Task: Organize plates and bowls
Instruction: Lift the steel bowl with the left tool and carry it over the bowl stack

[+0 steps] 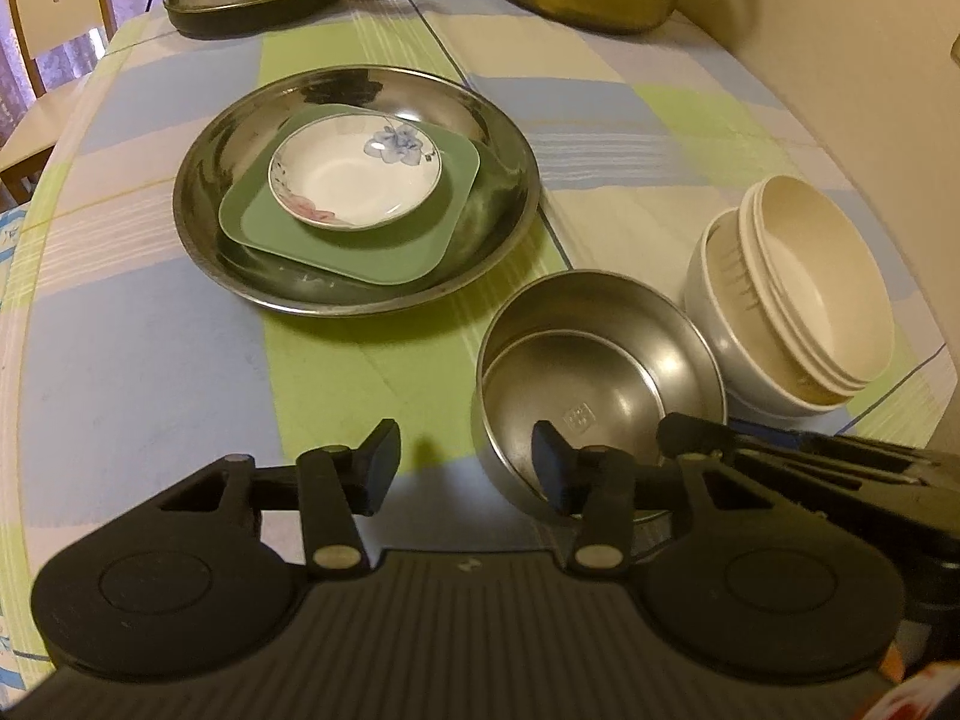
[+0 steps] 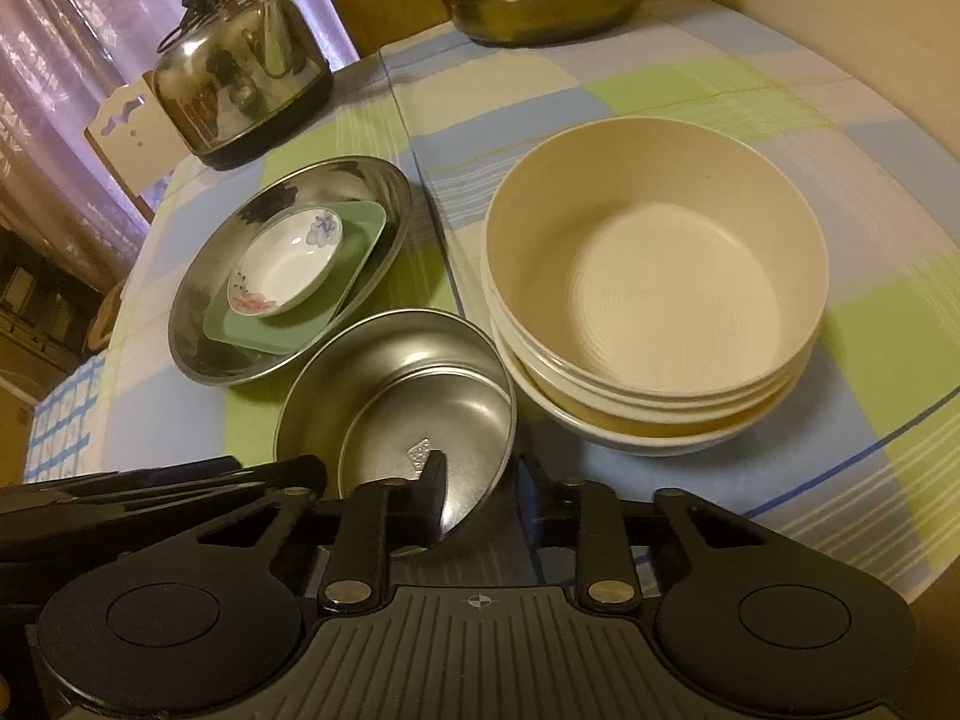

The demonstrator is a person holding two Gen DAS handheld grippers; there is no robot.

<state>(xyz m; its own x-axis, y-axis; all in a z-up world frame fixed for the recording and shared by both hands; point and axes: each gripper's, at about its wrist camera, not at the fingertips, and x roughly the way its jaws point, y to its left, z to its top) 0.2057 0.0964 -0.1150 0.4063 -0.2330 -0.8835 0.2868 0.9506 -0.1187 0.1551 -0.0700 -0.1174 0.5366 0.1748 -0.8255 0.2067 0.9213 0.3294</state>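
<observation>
Left gripper (image 1: 465,468), jaws spread, straddles the near rim of the nested steel bowls (image 1: 600,372) without clamping. Right gripper (image 2: 480,495), also released, straddles that stack's rim. Cream bowl stack (image 2: 654,276) sits at 3 o'clock of the steel bowls; steel plate (image 1: 252,138), bearing green plate (image 1: 360,252) and floral saucer (image 1: 354,180), at 11 o'clock on the desk (image 1: 138,348).

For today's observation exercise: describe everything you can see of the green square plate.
The green square plate is flat, matte and plastic-looking, with rounded corners and a low raised rim. It lies inside the large steel plate, turned diagonally. The small floral dish sits on it, off-centre. Neither gripper touches it.
</observation>
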